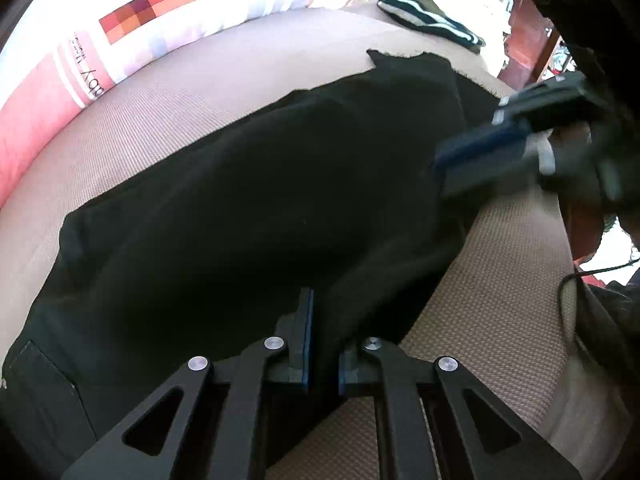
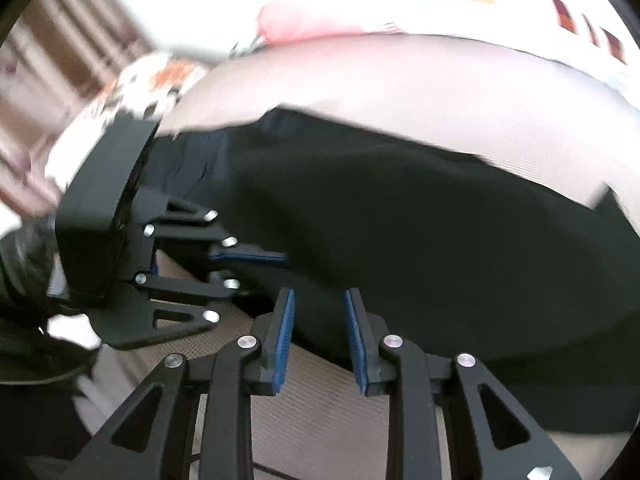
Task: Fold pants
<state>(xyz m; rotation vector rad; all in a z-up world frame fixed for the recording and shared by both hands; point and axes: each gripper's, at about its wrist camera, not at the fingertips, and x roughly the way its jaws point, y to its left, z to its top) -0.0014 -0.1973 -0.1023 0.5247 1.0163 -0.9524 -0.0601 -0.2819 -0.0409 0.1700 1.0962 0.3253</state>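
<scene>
Left gripper clamped on pants edge at 6 o'clock; right gripper narrowly open, empty. Lift evenly, keep fabric taut.

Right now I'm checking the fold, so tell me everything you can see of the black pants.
The black pants lie spread across the tan woven surface, a soft, matte, dark cloth with low folds. A flat sewn patch, perhaps a pocket, shows at one end. The near edge is pinched in the left tongs, which are shut on it. The right tongs stand open at the same edge without pressing it. A separate striped dark garment lies apart, beyond the far end.
</scene>
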